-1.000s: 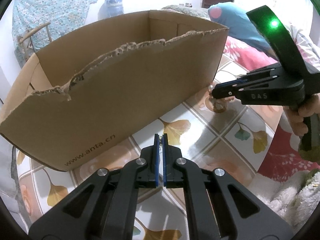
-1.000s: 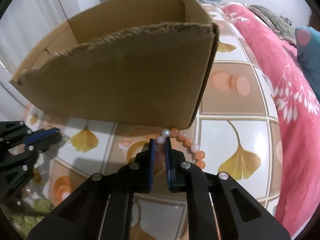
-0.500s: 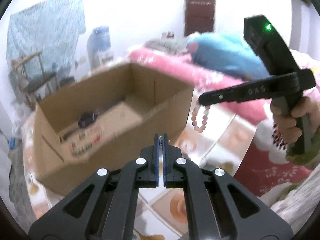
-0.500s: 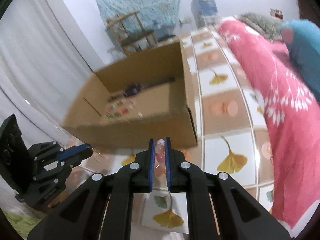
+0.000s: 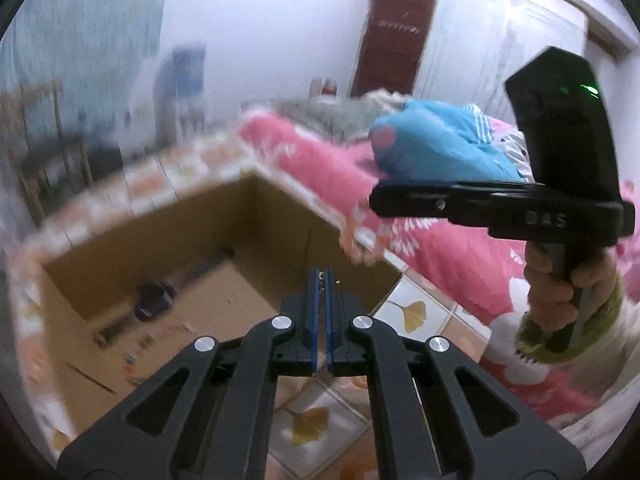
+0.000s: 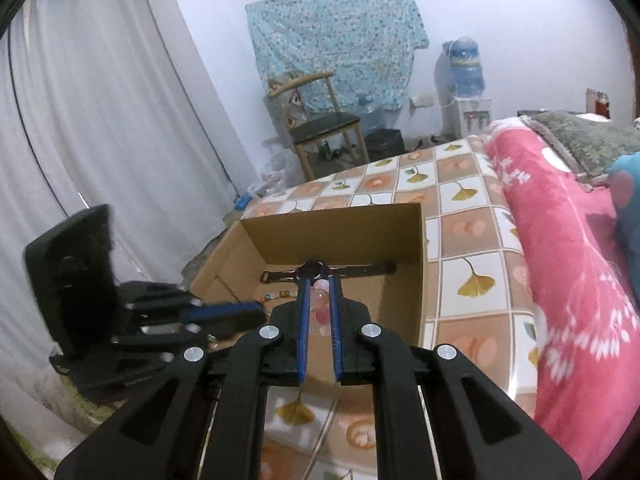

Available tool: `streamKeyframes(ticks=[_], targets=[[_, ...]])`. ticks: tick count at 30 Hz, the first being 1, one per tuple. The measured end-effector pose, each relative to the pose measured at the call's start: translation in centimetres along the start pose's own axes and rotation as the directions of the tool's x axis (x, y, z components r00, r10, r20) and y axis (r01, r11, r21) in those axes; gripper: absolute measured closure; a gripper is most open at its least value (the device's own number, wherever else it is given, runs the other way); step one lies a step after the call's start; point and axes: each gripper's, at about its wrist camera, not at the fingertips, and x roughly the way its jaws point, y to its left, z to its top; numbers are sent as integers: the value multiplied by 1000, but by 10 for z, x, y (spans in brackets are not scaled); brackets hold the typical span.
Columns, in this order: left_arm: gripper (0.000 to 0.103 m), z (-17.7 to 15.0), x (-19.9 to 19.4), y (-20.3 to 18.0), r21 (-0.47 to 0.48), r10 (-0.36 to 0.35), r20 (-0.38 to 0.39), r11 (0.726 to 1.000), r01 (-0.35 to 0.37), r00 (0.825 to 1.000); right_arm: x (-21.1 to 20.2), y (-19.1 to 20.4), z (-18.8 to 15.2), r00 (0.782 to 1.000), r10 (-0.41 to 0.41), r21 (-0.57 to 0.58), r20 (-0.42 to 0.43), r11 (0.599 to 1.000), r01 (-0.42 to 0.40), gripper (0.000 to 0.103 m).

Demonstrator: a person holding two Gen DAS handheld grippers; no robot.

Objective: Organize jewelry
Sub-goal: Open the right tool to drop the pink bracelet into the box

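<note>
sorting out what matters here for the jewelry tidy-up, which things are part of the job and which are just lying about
Part of the job:
- pink bead bracelet, in the right hand-held gripper
- left hand-held gripper, shut on something small
- cardboard box
- dark watch in the box

Just lying about:
- pink blanket
- chair
- water dispenser

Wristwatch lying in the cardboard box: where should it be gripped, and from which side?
Take the wristwatch by its strap just beside the dial, coming straight down from above with the jaws across the strap's width. It lies flat on the floor of the cardboard box, strap stretched out, and the walls block any sideways approach.
</note>
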Motion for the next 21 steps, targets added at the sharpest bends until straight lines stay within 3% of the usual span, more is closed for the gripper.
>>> streamKeyframes(ticks=[5, 11, 13, 17, 21], targets=[[101, 0, 47, 30, -138, -101, -141, 987, 81, 985, 33, -20, 8, 998, -2, 6, -56, 1000, 2, 93], [101, -2, 79, 43, -220, -139, -246, 972, 85, 959, 54, -30, 15, 996, 3, 8, -87, 1000, -2, 93], [99, -5, 82, 45, -230, -144, -259, 970, 84, 955, 57, -33, 17, 996, 2, 10, -92, 1000, -1, 93], [87, -6, 82, 51, -257, -153, -263, 963, 84, 952, 62, -37, 19, 995, 7, 14, -103, 1000, -5, 93], [86, -7, 72, 57, -271, -144, -245, 960, 75, 959, 67, -38, 20, 993, 12, 16, -119, 1000, -11, 93]])
